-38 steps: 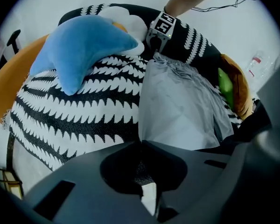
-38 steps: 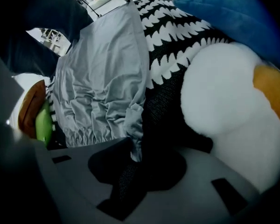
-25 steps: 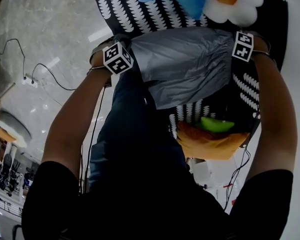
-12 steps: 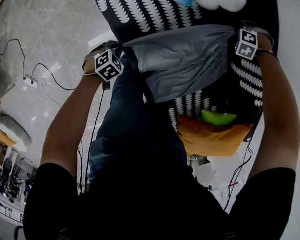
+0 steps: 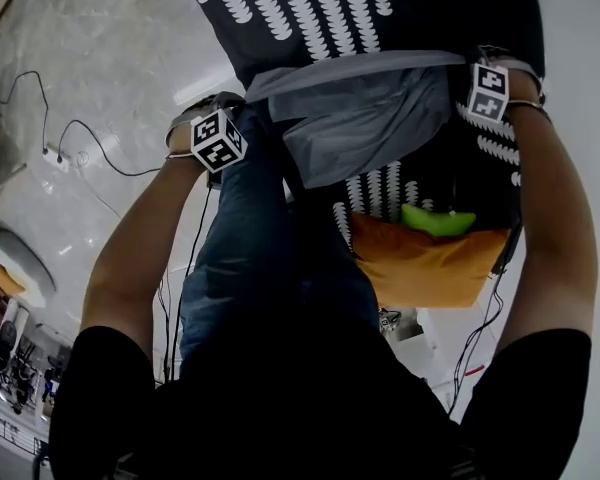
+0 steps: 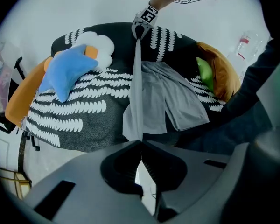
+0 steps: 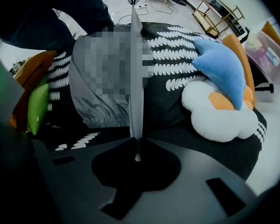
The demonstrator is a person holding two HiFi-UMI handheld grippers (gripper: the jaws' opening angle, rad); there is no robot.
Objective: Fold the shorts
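- Left claw (image 6: pixel 141 143) is clenched on 1 end of the grey fabric shorts (image 6: pixel 170 99); I see the cloth pinched edge-on between its jaws.
- Right claw (image 7: pixel 137 143) is clamped on the other end, the held edge stretched taut between the 2 claws.
- Shorts' loose part drapes onto the black white-patterned cover (image 6: pixel 70 113), near the blue star-shaped plush (image 6: pixel 67 73).

A black cover with rows of white leaf marks (image 6: pixel 79 111) carries a blue star cushion (image 6: pixel 67 73) leaning on a white flower cushion (image 6: pixel 100 43) at one end, and an orange cushion (image 5: pixel 430 268) with a green piece (image 5: pixel 435 220) on it at the other. A thin black cable (image 5: pixel 105 148) trails over the pale glossy floor (image 5: pixel 100 48)
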